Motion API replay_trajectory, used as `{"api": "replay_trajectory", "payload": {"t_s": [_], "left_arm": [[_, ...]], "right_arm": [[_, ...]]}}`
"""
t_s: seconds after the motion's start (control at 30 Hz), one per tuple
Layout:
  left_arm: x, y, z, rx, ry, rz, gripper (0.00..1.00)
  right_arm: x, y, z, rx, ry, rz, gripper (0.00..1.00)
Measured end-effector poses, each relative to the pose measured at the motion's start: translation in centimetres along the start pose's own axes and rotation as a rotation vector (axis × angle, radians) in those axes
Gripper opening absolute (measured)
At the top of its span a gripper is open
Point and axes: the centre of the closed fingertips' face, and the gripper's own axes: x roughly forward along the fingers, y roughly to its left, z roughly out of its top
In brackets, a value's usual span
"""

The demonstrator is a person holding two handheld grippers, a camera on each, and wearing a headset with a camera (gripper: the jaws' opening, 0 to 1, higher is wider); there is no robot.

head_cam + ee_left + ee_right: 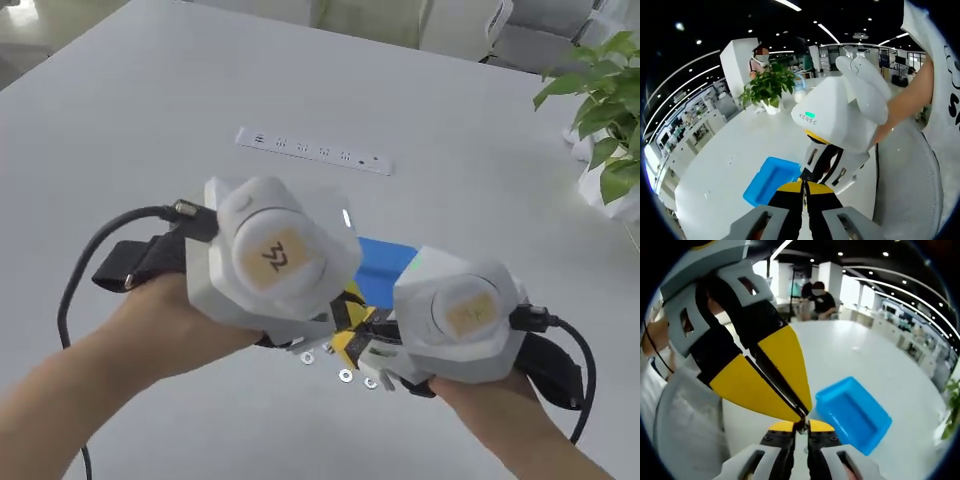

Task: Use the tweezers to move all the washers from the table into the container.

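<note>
My two grippers meet tip to tip low over the table, the left gripper (pixel 340 318) coming from the left and the right gripper (pixel 362 338) from the right. In the right gripper view, the left gripper's yellow jaws are pressed on a thin dark strip, the tweezers (pixel 782 390). Its point ends between my right gripper's (pixel 800 429) nearly closed yellow tips. My left gripper (pixel 804 189) looks shut on the same thin strip. The blue container (pixel 385 268) (pixel 768 180) (pixel 854 415) lies just beyond the tips. Three small washers (pixel 345 375) lie on the table under the grippers.
A white power strip (pixel 312 150) lies farther back on the white table (pixel 150 120). A potted plant (pixel 605 110) stands at the right edge. White chairs stand behind the table's far side. People are in the room's background.
</note>
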Motion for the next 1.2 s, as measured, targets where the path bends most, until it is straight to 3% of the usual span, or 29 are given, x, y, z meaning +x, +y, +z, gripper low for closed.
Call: {"api": "replay_trajectory", "payload": {"t_s": [0.13,0.27,0.5,0.83,1.2], "left_arm": [[0.2,1.1,0.3,0.014,-0.021,0.024,0.0],[0.4,2.3,0.9,0.011,-0.052,0.06,0.0],[0.6,4.3,1.1,0.03,-0.057,0.095,0.0],[1.8,6.2,-0.4,0.034,-0.022,0.08,0.0],[4.0,6.8,-2.7,-0.007,0.01,0.057,0.0]], "right_arm": [[0.3,-1.3,0.6,-0.018,-0.001,-0.036,0.04],[0.5,-2.5,1.6,0.006,-0.024,-0.037,0.04],[1.5,-4.1,3.0,-0.037,-0.03,-0.066,0.04],[4.1,-5.4,4.1,-0.046,-0.038,-0.06,0.04],[6.6,-6.4,2.4,-0.041,0.009,-0.049,0.04]]}}
